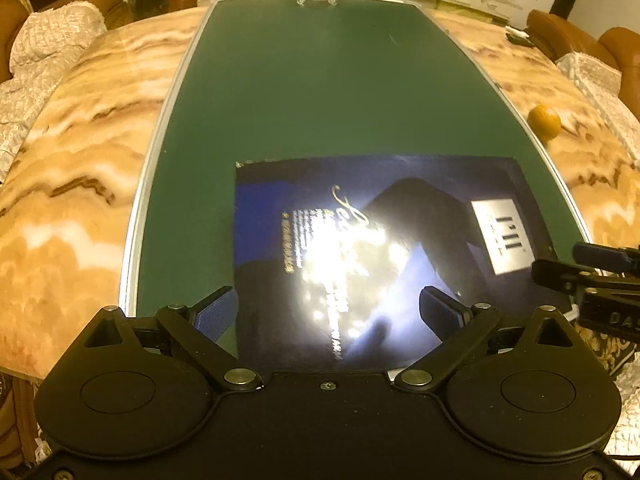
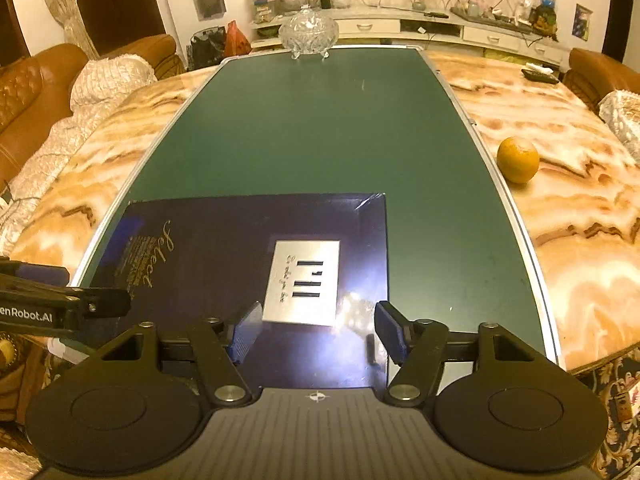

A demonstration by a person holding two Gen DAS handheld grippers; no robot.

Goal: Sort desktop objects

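A flat dark blue box (image 1: 380, 256) with gold script and a silver label lies on the near end of the green mat (image 1: 312, 92); it also shows in the right wrist view (image 2: 256, 272). My left gripper (image 1: 328, 312) is open and empty, just above the box's near edge. My right gripper (image 2: 316, 330) is open and empty over the box's near right corner. An orange (image 2: 518, 159) sits on the marble table right of the mat; it also shows in the left wrist view (image 1: 544, 121). A lidded glass bowl (image 2: 309, 34) stands at the mat's far end.
The marble table (image 2: 560, 200) flanks the green mat (image 2: 320, 128) on both sides. A remote (image 2: 540, 75) lies at the far right table edge. Brown sofas (image 2: 40, 92) with white covers stand left and right. A white cabinet (image 2: 400, 24) runs behind the table.
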